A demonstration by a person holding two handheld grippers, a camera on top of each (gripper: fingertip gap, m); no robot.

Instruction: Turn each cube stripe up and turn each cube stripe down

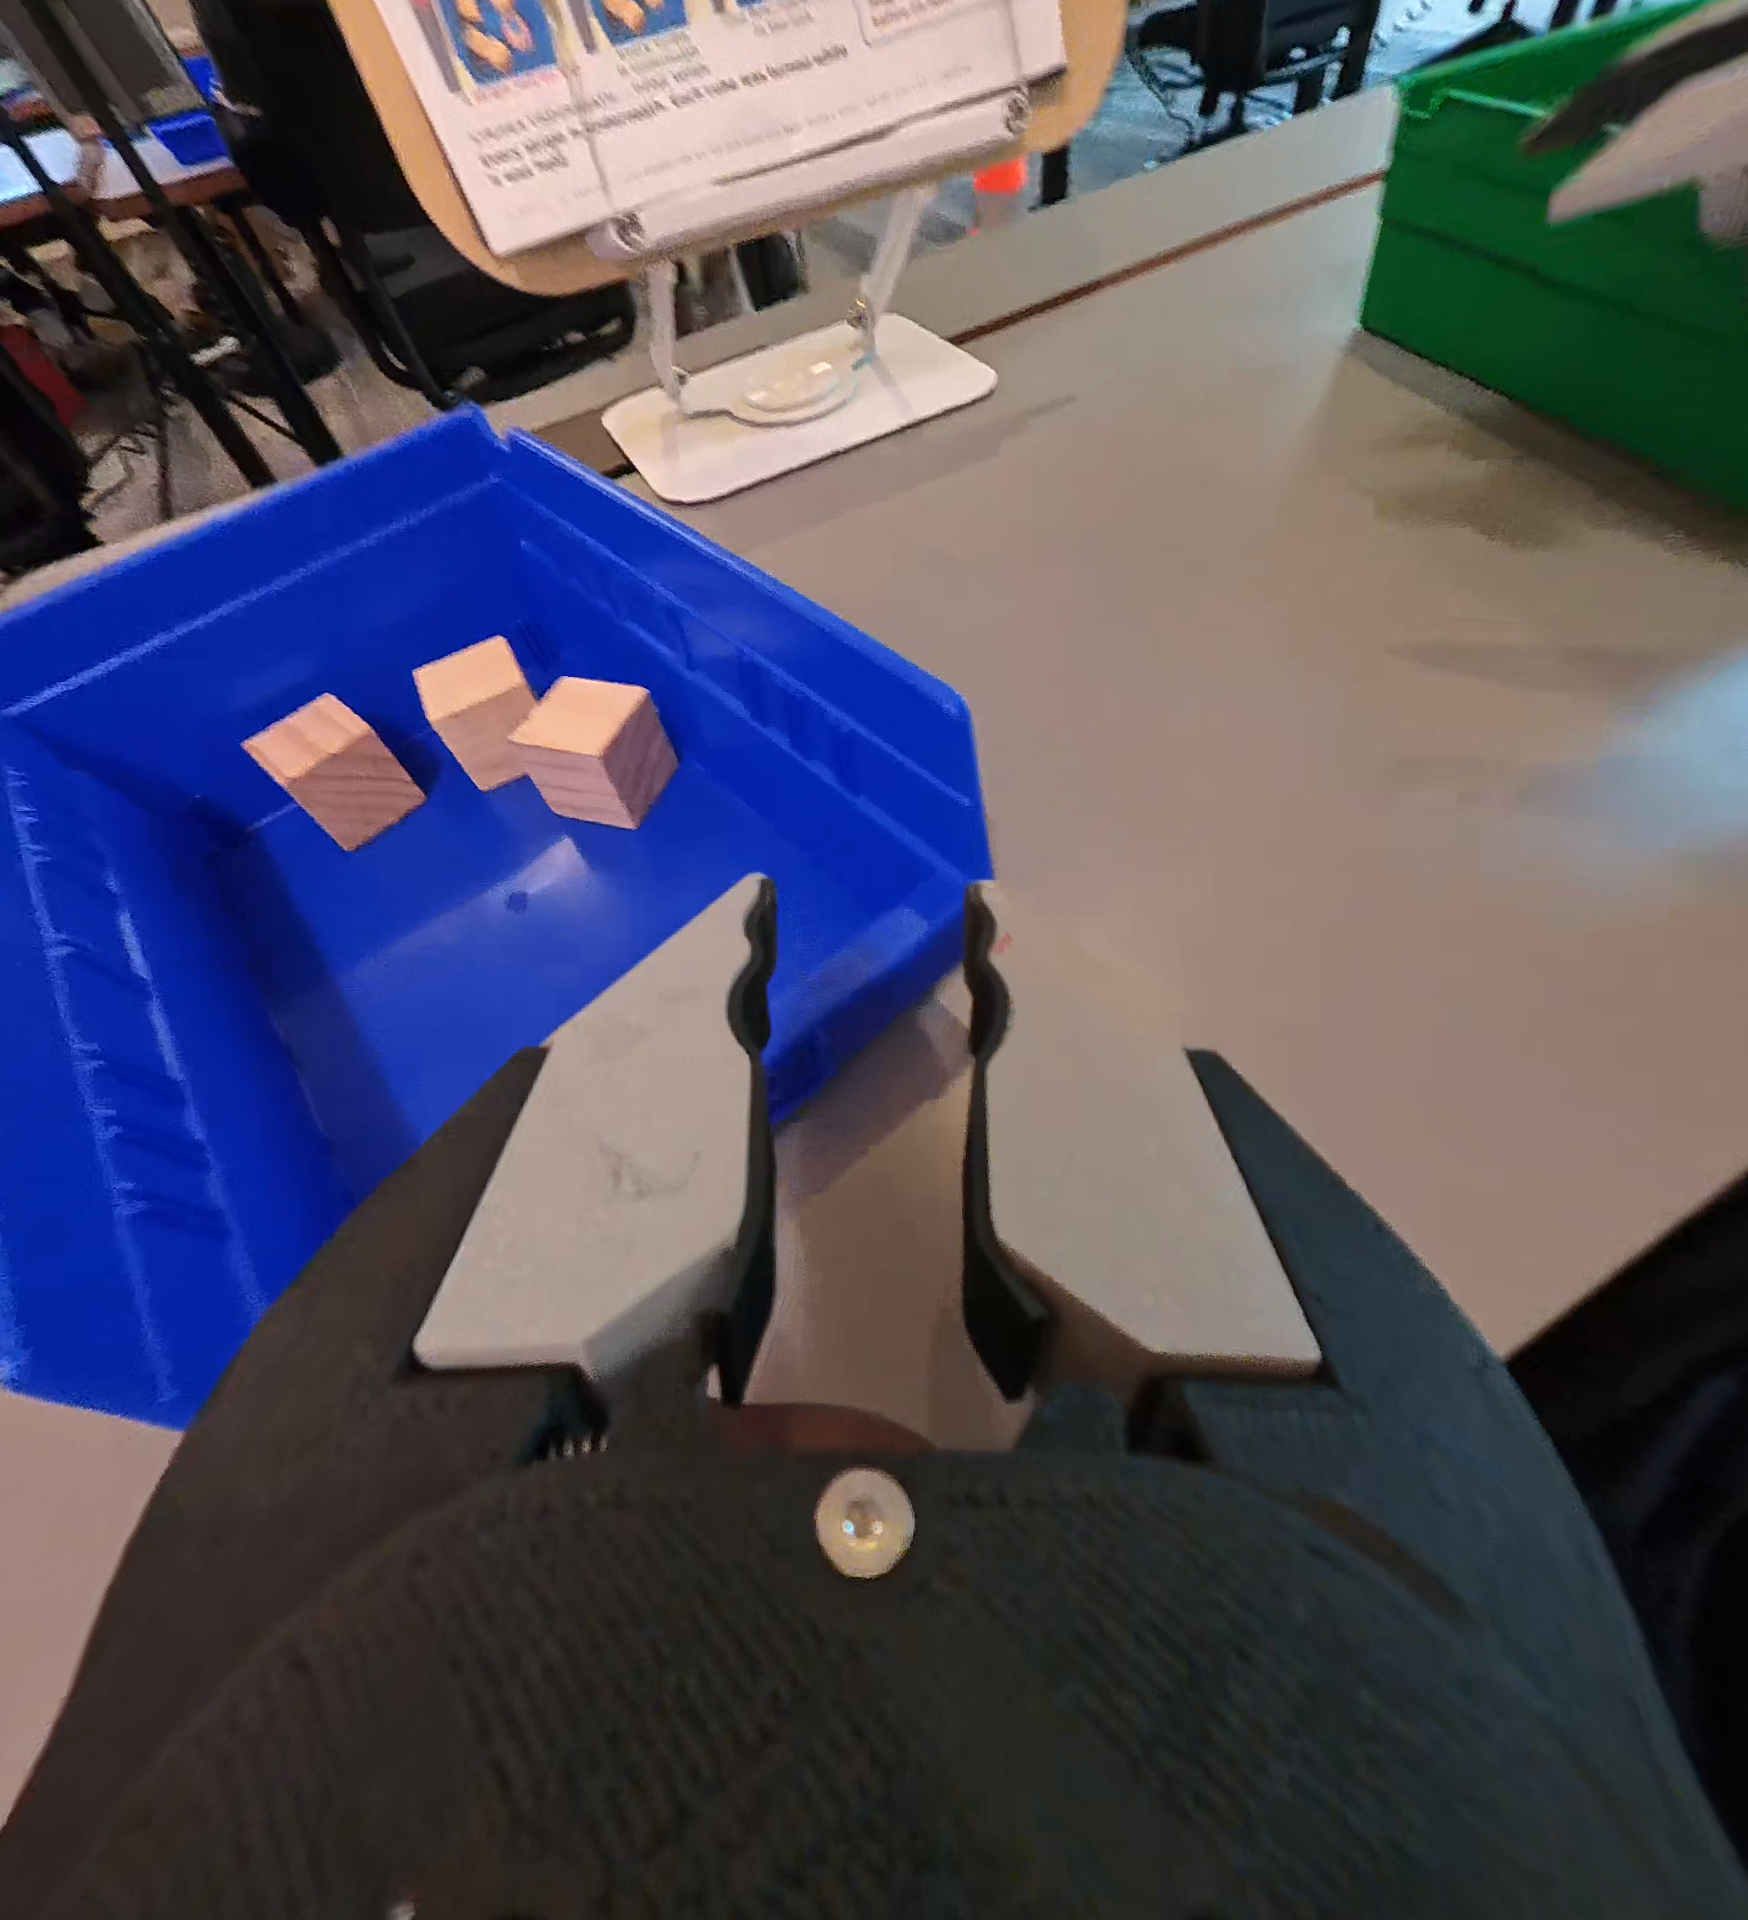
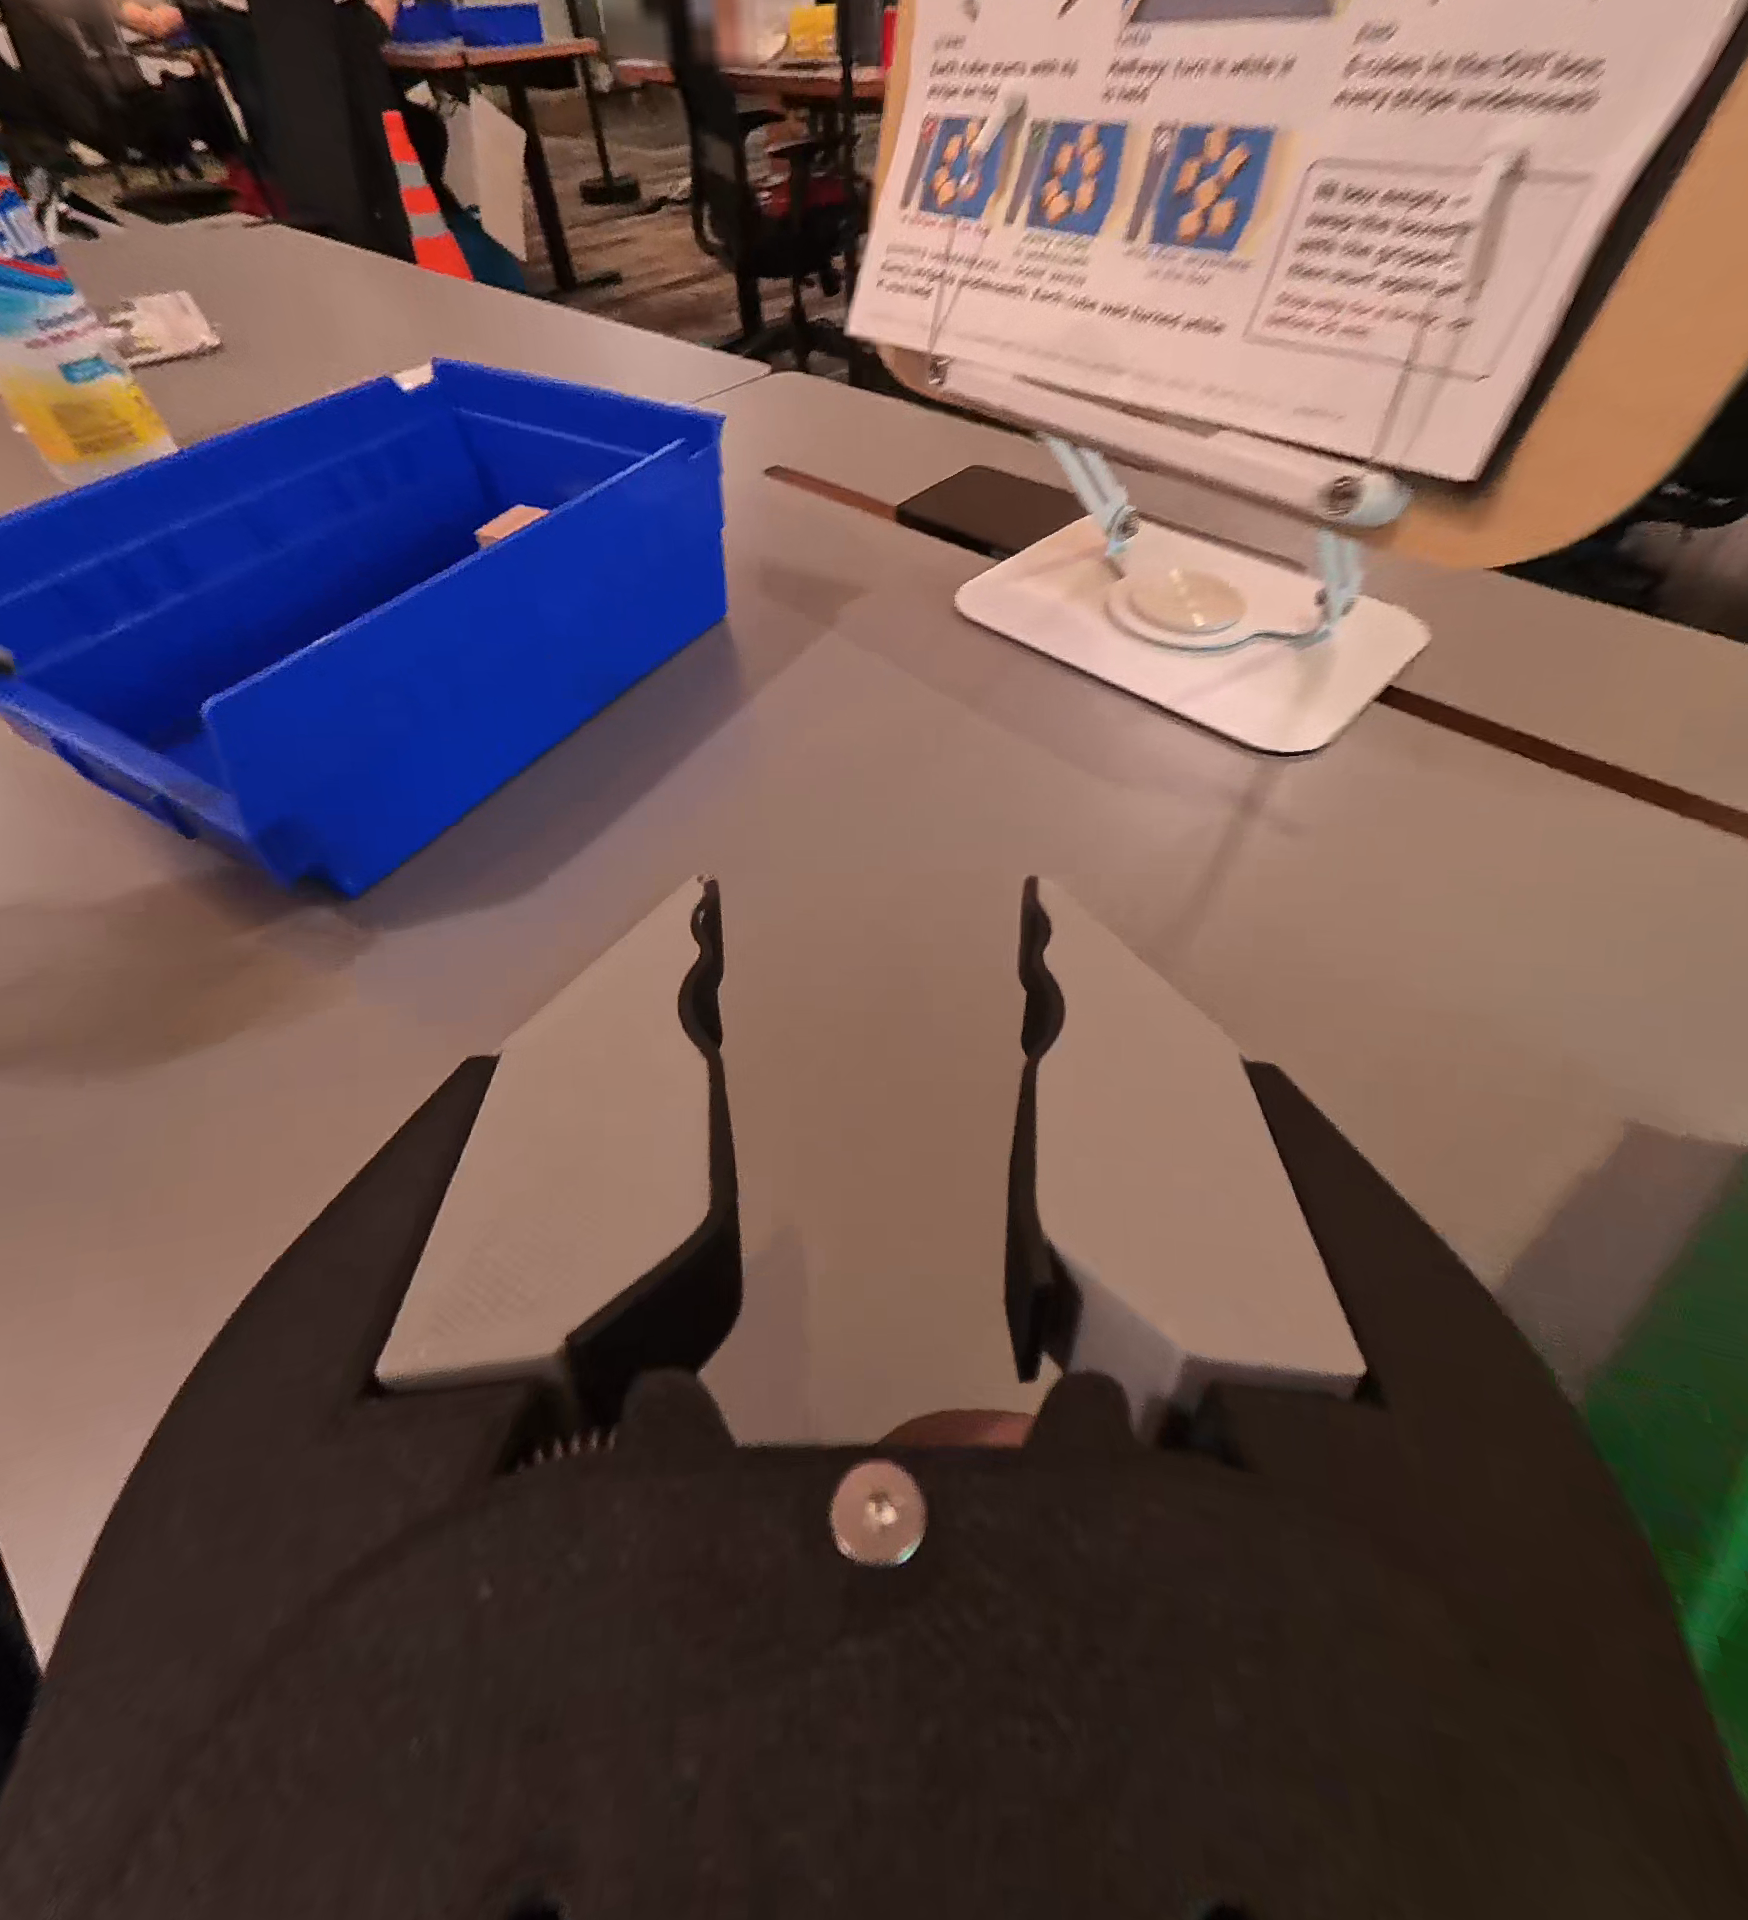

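Three pale wooden cubes stand in the far part of a blue bin (image 1: 849, 665): a left cube (image 1: 335, 769), a middle cube (image 1: 475, 717) and a right cube (image 1: 600, 753). No stripe shows on them from here. My left gripper (image 1: 870, 899) is open and empty, above the bin's near right corner. My right gripper (image 2: 865, 894) is open and empty over bare table, to the right of the blue bin (image 2: 454, 707). Only the top of one cube (image 2: 511, 523) shows over the bin wall in the right wrist view. The right gripper also shows in the left wrist view (image 1: 1680, 145), above the green bin.
A green bin (image 1: 1535, 301) stands at the right; it also shows in the right wrist view (image 2: 1743, 1455). A stand (image 2: 1202, 644) holding an instruction sheet is at the table's back. A wipes canister (image 2: 28, 322) stands behind the blue bin. The grey table (image 2: 953, 790) has a seam.
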